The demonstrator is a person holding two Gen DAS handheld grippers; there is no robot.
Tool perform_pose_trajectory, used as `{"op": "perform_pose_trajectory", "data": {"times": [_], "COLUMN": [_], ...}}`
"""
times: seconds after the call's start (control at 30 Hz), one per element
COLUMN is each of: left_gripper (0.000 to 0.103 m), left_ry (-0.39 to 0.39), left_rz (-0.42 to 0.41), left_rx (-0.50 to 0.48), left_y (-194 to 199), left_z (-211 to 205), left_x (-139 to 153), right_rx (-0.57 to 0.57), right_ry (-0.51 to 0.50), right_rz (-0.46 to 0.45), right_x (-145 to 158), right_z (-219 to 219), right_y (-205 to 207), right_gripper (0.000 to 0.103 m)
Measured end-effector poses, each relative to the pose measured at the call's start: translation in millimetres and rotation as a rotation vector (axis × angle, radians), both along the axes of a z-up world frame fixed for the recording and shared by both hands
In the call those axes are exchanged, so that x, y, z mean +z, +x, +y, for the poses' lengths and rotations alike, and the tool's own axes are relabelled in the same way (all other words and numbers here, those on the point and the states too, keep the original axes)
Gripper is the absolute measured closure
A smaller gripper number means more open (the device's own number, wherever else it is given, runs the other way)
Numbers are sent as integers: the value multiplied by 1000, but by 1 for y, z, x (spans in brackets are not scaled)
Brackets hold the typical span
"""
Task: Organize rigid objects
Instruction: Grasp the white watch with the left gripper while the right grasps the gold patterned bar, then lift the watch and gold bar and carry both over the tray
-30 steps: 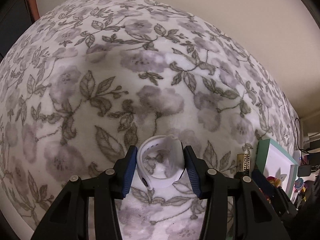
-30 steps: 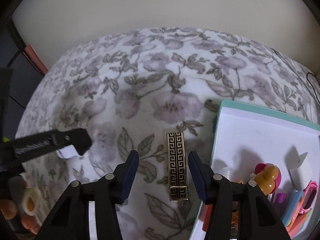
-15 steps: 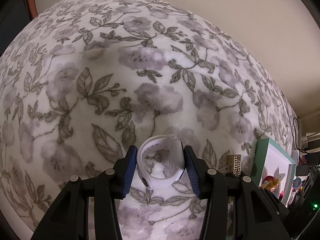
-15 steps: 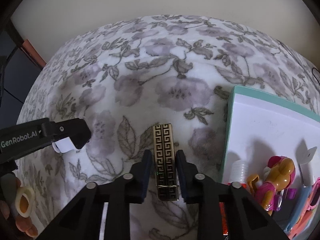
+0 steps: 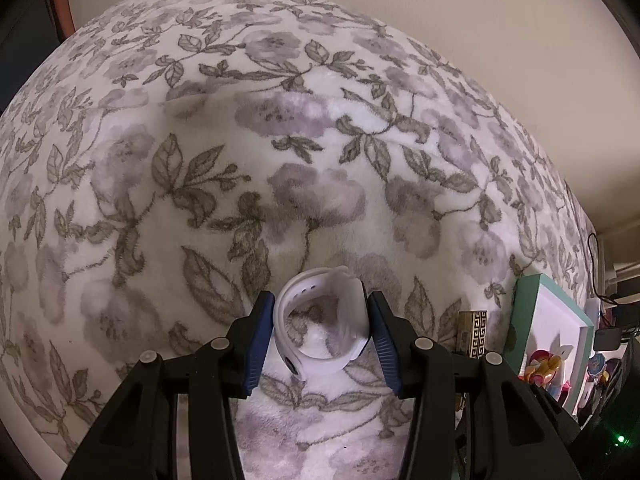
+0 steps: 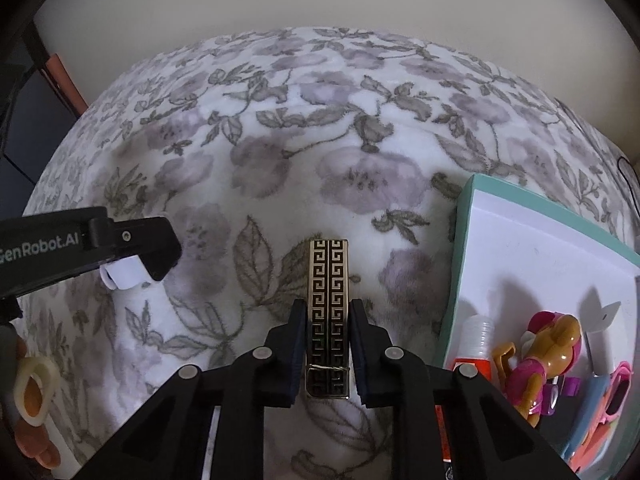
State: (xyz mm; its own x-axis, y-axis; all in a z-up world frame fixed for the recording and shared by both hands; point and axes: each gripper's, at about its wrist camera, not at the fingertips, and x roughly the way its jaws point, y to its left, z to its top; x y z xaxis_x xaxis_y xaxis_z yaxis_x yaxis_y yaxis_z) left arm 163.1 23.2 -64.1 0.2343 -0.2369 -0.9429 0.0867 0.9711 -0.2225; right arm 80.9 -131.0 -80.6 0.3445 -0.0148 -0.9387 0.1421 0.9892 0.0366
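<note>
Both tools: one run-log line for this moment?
left tool: shut on watch | right tool: just closed on lighter | box: beside

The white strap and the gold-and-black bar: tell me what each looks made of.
White strap: likely silicone or soft rubber, matte; it curls into a smooth loop with punched holes. Gold-and-black bar: probably metal or lacquered hard plastic, glossy; crisp straight edges, gold trim and a sheen over the key pattern. Which of the two, the look leaves open.
</note>
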Motion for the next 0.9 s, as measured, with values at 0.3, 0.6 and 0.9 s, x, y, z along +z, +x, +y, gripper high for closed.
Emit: {"op": "perform_pose_trajectory", "data": {"times": [0.3,0.6,0.9], "left_gripper": [54,54,54], "left_ry": [-38,-68,-104], "left_rz": [-62,-137,-195], "left_rx": [-25,-89,-175], "left_y": [-4,-21,-51], "left_z": [-6,-26,-54], "left_x": [27,61,90], "right_rx": [-31,-97,-200], "right_ry": [43,86,109], "right_rz": [-62,-89,-115], "right_x": [27,46,71], "right_z": [-10,-33,-71], "right_y": [-7,-29,-61], "right_gripper": [81,81,81]}}
